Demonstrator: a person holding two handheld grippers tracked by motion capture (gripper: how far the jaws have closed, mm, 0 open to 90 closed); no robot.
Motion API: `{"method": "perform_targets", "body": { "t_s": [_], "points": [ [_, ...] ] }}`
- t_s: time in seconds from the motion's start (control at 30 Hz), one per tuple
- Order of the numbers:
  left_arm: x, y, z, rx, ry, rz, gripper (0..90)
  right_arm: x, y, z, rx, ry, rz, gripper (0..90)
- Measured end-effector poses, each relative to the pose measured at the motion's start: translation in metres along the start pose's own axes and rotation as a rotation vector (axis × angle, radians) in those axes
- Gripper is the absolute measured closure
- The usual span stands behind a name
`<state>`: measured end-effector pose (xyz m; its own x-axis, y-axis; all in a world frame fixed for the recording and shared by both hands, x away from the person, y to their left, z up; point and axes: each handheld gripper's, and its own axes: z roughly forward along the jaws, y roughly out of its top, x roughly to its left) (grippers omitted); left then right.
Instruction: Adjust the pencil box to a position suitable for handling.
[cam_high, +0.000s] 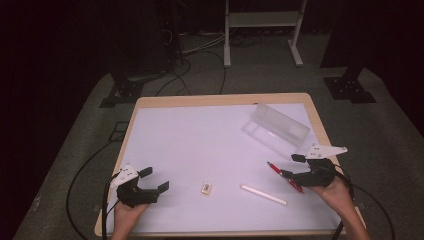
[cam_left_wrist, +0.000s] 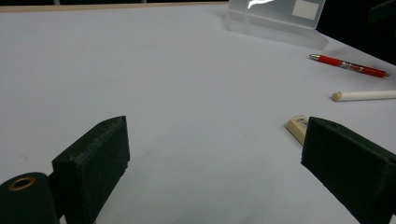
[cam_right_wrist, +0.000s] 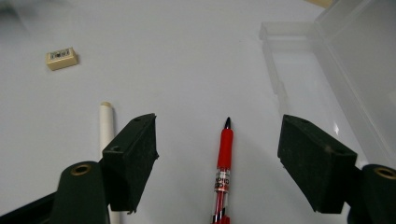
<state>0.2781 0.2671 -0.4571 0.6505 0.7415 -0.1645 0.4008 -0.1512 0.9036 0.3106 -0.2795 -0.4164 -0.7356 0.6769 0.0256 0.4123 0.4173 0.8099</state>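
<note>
My right claw hangs spread over the red pen, which lies between its jaws; my left claw is spread too, an eraser just beside it.

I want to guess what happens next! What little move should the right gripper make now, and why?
Probably lower the right gripper and close it on the red pen. Its jaws stand open on either side of the pen, which lies flat on the table beside the open clear case.
</note>
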Motion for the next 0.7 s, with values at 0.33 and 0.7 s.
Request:
{"method": "perform_targets", "body": {
  "t_s": [0.33, 0.7],
  "points": [
    [0.001, 0.0, -0.002, -0.007, -0.001, 0.0, 7.3, -0.006, 0.013, 0.013, 0.021, 0.004, -0.011, 26.2],
    [0.001, 0.0, -0.002, -0.009, -0.002, -0.001, 7.2, -0.015, 0.028, 0.025, 0.038, 0.001, -0.038, 25.6]
  ]
}}
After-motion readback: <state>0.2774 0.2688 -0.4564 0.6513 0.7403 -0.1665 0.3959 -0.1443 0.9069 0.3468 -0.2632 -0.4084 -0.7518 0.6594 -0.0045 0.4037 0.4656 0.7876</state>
